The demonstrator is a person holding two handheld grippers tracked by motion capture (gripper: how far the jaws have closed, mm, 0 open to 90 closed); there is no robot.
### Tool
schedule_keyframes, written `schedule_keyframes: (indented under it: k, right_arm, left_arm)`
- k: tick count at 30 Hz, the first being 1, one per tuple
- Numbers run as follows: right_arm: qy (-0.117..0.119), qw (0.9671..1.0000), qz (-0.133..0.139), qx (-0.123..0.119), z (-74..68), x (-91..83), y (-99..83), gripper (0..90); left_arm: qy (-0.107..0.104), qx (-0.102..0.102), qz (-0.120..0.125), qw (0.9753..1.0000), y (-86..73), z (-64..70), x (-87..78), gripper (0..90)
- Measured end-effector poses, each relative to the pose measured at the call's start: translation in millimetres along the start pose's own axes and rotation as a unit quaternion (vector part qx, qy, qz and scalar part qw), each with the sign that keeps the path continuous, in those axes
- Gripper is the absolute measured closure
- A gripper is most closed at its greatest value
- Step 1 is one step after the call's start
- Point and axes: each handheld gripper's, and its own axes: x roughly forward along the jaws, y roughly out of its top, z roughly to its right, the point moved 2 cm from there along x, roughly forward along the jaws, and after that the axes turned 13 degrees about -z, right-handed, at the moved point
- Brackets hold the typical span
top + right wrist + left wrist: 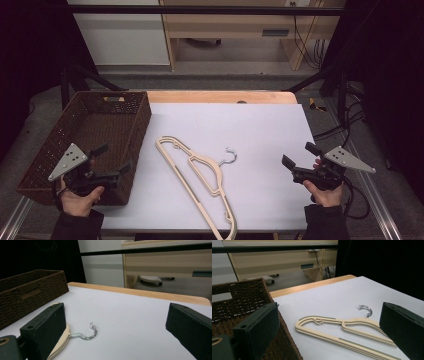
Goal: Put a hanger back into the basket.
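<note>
bench (pixel 260 125): white top | basket (pixel 75 145): far left, overhanging | hangers (pixel 200 175): flat stack, centre-near, beside basket | left hand-held gripper (pixel 112 160), right hand-held gripper (pixel 298 155): both wide, empty | risk: thin stack may slide or split when pinched

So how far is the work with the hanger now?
Nothing looks done yet. The hanger lies flat on the white table, beside the basket, which looks empty. The left gripper and the right gripper are both open and hold nothing. Grasping and moving the hanger is all left, perhaps into the basket.
</note>
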Motion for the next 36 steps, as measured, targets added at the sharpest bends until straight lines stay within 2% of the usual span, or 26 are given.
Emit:
schedule_keyframes:
  k: [5, 11, 18, 23, 26, 27, 28, 34, 35, 36]
  right_arm:
    - [0.003, 1.0000, -0.004, -0.001, -2.2, 2.0, 0.0, 3.4]
    - [0.011, 0.9998, -0.014, -0.012, -9.5, 8.3, 0.9, 3.7]
    - [0.024, 0.9990, -0.032, -0.022, -21.0, 19.0, 0.7, 4.4]
    - [0.030, 0.9983, -0.040, -0.030, -26.6, 25.4, -0.8, 4.6]
    - [0.032, 0.9979, -0.048, -0.031, -28.9, 28.2, -3.6, 4.6]
    - [0.032, 0.9979, -0.047, -0.032, -28.7, 28.3, -4.1, 4.6]
    - [0.031, 0.9979, -0.047, -0.031, -28.7, 28.3, -4.7, 4.7]
    - [0.033, 0.9979, -0.046, -0.032, -28.5, 26.6, -5.8, 4.6]
    - [0.035, 0.9979, -0.045, -0.032, -28.6, 25.7, -5.6, 4.7]
    - [0.034, 0.9980, -0.044, -0.031, -28.4, 25.0, -5.3, 4.7]
  left_arm:
    - [-0.004, -0.001, -0.002, 1.0000, 2.0, 1.8, 2.7, 3.0]
    - [-0.012, 0.008, -0.009, 0.9998, 8.6, 9.1, 10.8, 3.4]
    - [-0.025, 0.025, -0.023, 0.9991, 20.0, 26.1, 26.1, 3.9]
    - [-0.029, 0.033, -0.032, 0.9985, 24.4, 32.4, 35.6, 4.2]
    - [-0.041, 0.039, -0.044, 0.9975, 28.9, 41.5, 51.2, 4.3]
    - [-0.041, 0.039, -0.044, 0.9975, 28.9, 41.5, 51.2, 4.3]
    - [-0.046, 0.044, -0.050, 0.9967, 31.3, 46.3, 59.9, 4.4]
    - [-0.067, 0.053, -0.069, 0.9940, 36.7, 62.2, 88.3, 4.7]
    - [-0.067, 0.053, -0.069, 0.9940, 36.7, 62.2, 88.3, 4.8]
    - [-0.072, 0.054, -0.074, 0.9932, 37.3, 67.7, 97.5, 4.9]
